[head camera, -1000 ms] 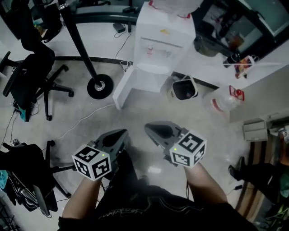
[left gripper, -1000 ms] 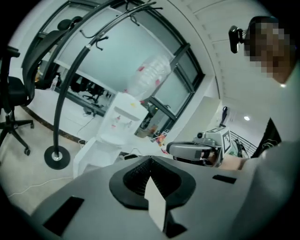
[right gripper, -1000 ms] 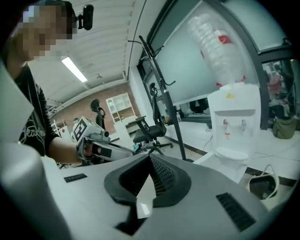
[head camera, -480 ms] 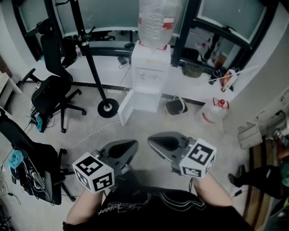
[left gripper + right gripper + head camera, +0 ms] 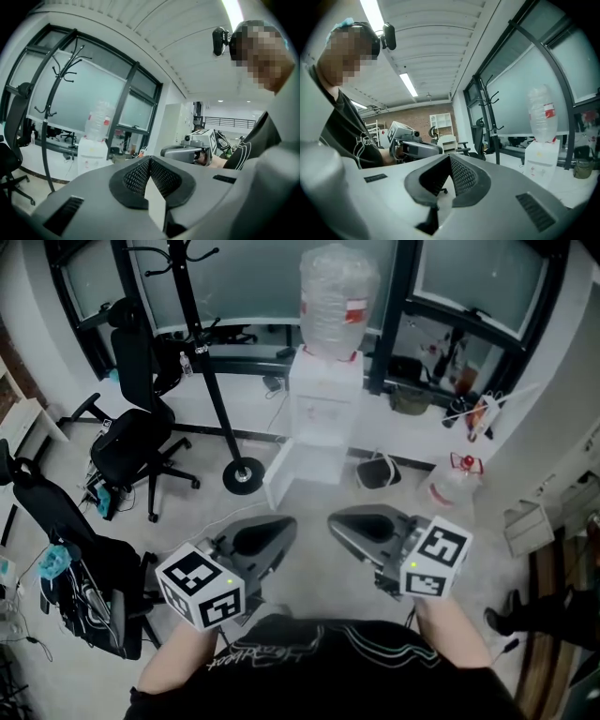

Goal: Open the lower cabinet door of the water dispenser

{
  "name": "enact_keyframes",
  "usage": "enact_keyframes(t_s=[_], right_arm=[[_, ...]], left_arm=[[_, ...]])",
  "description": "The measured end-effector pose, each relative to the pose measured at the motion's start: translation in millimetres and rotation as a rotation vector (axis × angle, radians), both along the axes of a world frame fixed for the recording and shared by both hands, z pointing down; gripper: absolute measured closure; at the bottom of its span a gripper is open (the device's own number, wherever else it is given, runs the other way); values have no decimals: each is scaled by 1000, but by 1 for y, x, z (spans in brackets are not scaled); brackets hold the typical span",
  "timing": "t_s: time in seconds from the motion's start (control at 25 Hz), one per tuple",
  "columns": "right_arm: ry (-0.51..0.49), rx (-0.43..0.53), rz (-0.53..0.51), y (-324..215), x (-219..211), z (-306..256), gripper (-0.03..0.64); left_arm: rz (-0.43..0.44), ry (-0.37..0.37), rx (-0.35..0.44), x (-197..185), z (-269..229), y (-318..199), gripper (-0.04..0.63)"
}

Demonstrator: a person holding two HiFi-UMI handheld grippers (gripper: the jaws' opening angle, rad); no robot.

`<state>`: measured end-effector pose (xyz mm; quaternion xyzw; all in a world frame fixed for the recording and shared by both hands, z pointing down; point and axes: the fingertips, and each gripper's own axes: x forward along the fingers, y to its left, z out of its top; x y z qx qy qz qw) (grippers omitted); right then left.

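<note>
Far left, a black office chair [image 5: 56, 568] draped with dark clothing is sitting on the pale grey floor [image 5: 309, 512]. A second office chair [image 5: 141, 442] is parked behind it, nearer the windows [image 5: 244, 282]. Moving in, a black coat stand [image 5: 208, 362] is rising from its round base, just left of the water dispenser [image 5: 323, 404]. The dispenser is standing against the window wall, well ahead of both tools, and is carrying a clear bottle [image 5: 336, 296] upside down on top. Its lower cabinet door [image 5: 279, 474] is hanging open, swung out to the left toward the coat stand's base.

Down front, the left tool [image 5: 286, 524] is hovering in the air with its jaws pressed together and nothing between them. Just right of it, the right tool [image 5: 335, 519] is doing the same: jaws closed tight, empty, pointing toward the dispenser. Neither is touching the door.

Right of the dispenser, a small bin [image 5: 377, 470] is sitting on the floor. Further right, a clear water jug [image 5: 448, 482] with red fittings is resting on the floor beside the white ledge [image 5: 422, 423].
</note>
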<state>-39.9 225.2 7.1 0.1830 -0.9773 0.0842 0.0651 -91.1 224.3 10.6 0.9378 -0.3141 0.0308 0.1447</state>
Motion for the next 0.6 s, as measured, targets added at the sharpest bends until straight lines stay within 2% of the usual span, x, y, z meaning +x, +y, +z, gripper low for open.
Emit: enact_keyframes(t_s=[0.36,0.6], right_arm=[[4,39,27,17,2,-12,604],[1,66,40,22,14,-21,604]], left_arm=[[25,-28,84,9,-24,14,595],[33,-25,105,19,-33,19,595]])
